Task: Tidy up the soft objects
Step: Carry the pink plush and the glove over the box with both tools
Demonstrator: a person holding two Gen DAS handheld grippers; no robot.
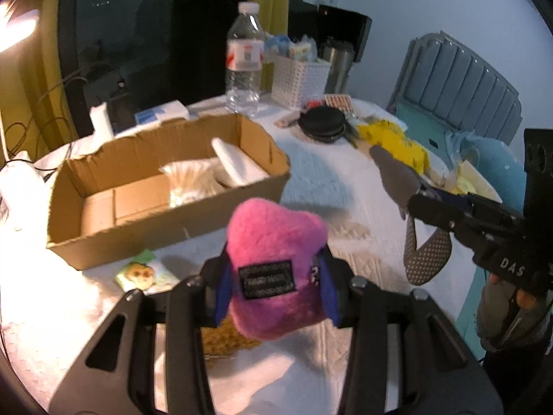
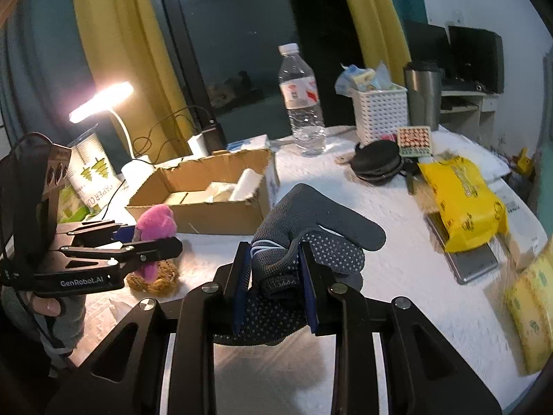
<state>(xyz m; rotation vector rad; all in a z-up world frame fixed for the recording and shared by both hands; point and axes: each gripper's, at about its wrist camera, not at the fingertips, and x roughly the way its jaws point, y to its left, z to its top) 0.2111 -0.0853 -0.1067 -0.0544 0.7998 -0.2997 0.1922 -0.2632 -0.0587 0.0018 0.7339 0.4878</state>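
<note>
My left gripper (image 1: 273,283) is shut on a pink plush toy (image 1: 276,242) with a black label, held above the white table near the front of the open cardboard box (image 1: 166,186). It also shows in the right wrist view (image 2: 155,242), where the pink plush toy (image 2: 155,224) hangs over a brown woven item (image 2: 155,280). My right gripper (image 2: 276,283) is shut on a grey dotted glove (image 2: 311,235), held above the table right of the box (image 2: 207,190). In the left wrist view the glove (image 1: 411,207) hangs from the right gripper (image 1: 425,200).
The box holds white packets (image 1: 235,162). A water bottle (image 1: 243,58), white basket (image 1: 299,79), steel mug (image 2: 423,97), black round pouch (image 2: 378,160) and yellow package (image 2: 463,200) stand behind and right. A lit lamp (image 2: 100,102) is at left. A small snack packet (image 1: 140,273) lies by the box.
</note>
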